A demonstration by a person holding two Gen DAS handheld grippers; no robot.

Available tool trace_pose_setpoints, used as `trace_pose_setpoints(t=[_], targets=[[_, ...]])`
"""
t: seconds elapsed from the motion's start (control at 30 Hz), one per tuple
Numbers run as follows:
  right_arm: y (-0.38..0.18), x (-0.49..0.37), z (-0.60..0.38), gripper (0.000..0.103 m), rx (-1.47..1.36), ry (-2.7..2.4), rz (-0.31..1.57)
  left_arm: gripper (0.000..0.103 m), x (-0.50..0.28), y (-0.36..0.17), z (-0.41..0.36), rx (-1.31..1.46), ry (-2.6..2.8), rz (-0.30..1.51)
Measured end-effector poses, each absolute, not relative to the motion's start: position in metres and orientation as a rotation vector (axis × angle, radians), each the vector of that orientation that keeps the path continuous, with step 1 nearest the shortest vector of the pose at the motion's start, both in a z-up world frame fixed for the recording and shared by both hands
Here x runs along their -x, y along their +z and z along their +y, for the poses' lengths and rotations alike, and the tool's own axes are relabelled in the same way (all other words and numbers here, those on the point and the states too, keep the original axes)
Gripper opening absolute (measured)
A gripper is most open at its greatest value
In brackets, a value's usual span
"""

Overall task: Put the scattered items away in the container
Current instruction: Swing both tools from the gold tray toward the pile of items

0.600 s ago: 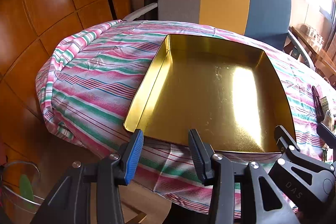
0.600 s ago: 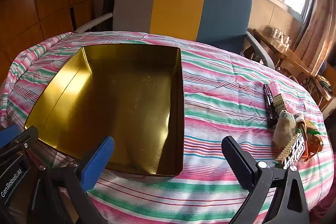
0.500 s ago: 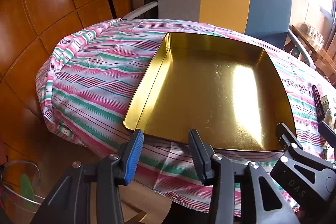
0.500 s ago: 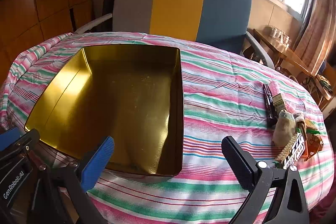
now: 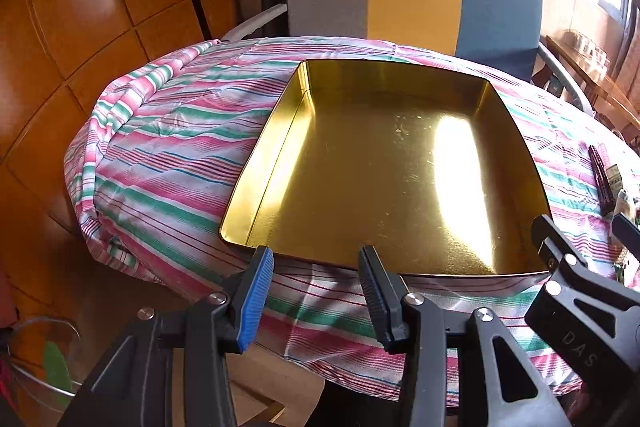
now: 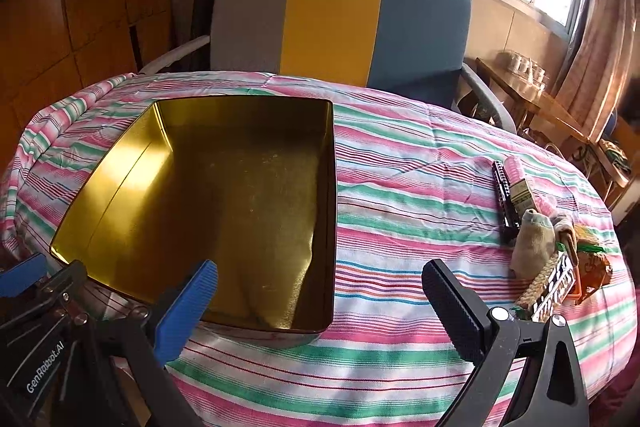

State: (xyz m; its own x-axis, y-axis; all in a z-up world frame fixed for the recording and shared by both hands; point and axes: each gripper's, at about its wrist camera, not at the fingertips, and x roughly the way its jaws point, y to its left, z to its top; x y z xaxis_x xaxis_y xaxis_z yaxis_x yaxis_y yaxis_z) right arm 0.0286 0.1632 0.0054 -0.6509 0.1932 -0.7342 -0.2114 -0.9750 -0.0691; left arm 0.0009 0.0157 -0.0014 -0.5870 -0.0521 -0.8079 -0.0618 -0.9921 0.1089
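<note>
Barely anything has shifted in the last half second. In the left wrist view the gold tin [image 5: 384,179] sits a touch higher in the frame than it did a moment ago, so that hand seems to have eased back or dipped a little; in the right wrist view nothing has moved that I can make out.

The left gripper [image 5: 316,291] hovers at the lower centre of its picture, just short of the tin's near edge, jaws moderately apart with nothing between them. The right gripper [image 6: 320,307] is spread wide at the bottom of its frame and is likewise empty, its blue finger over the tin's near right corner and its black one over the striped cloth [image 6: 400,187].

The tin fills the centre left of the right view and has nothing in it. The scattered items [image 6: 548,239] lie in a small heap at the right edge of that frame, well apart from the tin: a dark bar [image 6: 505,199], a pale sock [image 6: 532,247], a small carton [image 6: 522,193], an orange packet [image 6: 596,263], and some others I cannot sort out. In the left view they only peek in at the far right.

So I judge the tidying has not begun. The right hand, nearer the heap and already wide open, looks the likelier one to reach first.
</note>
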Motion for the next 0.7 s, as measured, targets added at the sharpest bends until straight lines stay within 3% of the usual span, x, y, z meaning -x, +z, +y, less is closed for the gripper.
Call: trace_pose_setpoints(t=[0.27,0.4,0.7], targets=[[0.005,-0.039,0.21,0.103,1.187,2.667,0.185,0.045,-0.009,-0.004,0.053,1.354,2.655,0.279],[-0.003,-0.058,0.258,0.103,1.182,2.66,0.383,0.045,-0.02,-0.006,0.086,1.294,2.525,0.364],[-0.023,-0.136,0.385,0.103,1.062,2.575,0.835,0.045,-0.037,-0.01,0.149,1.238,2.138,0.334]])
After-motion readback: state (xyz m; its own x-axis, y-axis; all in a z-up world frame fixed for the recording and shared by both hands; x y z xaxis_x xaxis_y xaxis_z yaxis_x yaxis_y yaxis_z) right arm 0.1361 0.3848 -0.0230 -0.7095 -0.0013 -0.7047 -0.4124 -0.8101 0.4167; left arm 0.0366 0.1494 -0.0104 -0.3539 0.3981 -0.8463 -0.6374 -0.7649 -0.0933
